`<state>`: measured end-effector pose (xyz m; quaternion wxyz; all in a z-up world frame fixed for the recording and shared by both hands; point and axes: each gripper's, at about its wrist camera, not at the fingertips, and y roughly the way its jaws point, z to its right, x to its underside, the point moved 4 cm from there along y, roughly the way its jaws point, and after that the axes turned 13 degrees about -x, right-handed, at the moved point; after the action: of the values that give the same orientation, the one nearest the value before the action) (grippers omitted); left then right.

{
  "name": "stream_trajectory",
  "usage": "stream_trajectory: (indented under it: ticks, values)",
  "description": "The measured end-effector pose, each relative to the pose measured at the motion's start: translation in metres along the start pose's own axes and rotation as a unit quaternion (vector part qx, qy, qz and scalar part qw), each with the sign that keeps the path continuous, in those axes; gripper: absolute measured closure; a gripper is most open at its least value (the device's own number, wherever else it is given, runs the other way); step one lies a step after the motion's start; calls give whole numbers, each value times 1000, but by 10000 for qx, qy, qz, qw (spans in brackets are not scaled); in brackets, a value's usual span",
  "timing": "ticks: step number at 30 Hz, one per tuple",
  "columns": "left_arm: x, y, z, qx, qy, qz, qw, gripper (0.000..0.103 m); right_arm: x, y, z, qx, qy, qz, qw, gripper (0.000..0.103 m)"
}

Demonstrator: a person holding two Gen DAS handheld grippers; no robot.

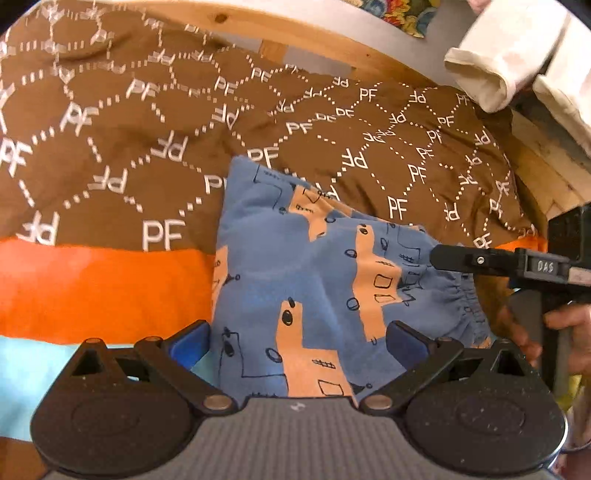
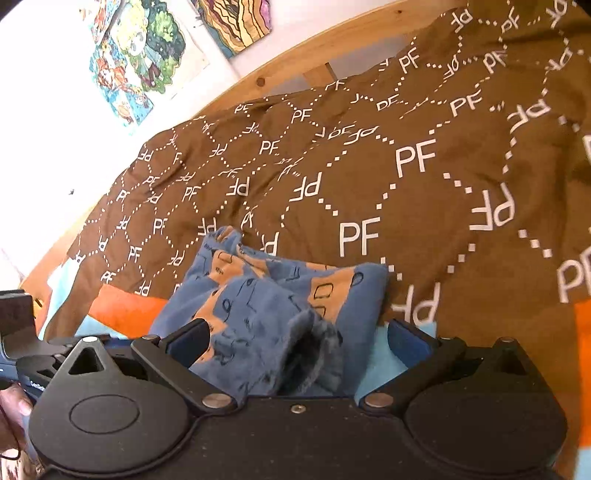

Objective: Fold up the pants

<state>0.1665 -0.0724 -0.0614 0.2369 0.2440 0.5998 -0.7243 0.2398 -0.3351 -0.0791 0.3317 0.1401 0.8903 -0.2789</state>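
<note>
Gaping wide — both the left gripper (image 1: 297,341) and right gripper (image 2: 295,338) — hovering over blue pants (image 1: 314,280) lying on the brown blanket (image 1: 110,140).

Warm, bright daylight fills both views. The white wall (image 2: 44,122) at the right wrist view's left edge is blown out by glare. Fisheye distortion bends the pale wooden bed frame (image 1: 295,27). The cream folded cloth (image 1: 506,62) looks blurred; shadows are soft.

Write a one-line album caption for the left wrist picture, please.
Open left tool hovers over blue patterned pants on a brown bedspread, right tool at the waistband.
</note>
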Motion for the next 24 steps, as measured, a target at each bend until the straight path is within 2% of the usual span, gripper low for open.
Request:
stream_trajectory:
  ticks: [4, 8, 13, 17, 24]
  values:
    - [0, 13, -5, 338, -440, -109, 9984, 0, -3, 6, 5, -301, 37, 130, 9995, 1]
    - [-5, 17, -13, 600, -653, -117, 9960, 0, -4, 5, 10, -649, 230, 221, 9974, 1]
    - [-2, 15, -29, 897, -1170, -211, 9888, 0, -6, -2, 11, -1022, 495, 9, 9935, 1]
    - [0, 17, -30, 890, -1062, -196, 9902, 0, -6, -6, 12, -995, 732, 194, 9922, 1]
    - [1, 16, -30, 954, -872, -233, 9913, 0, -2, -1, 7, -699, 667, 279, 9949, 1]
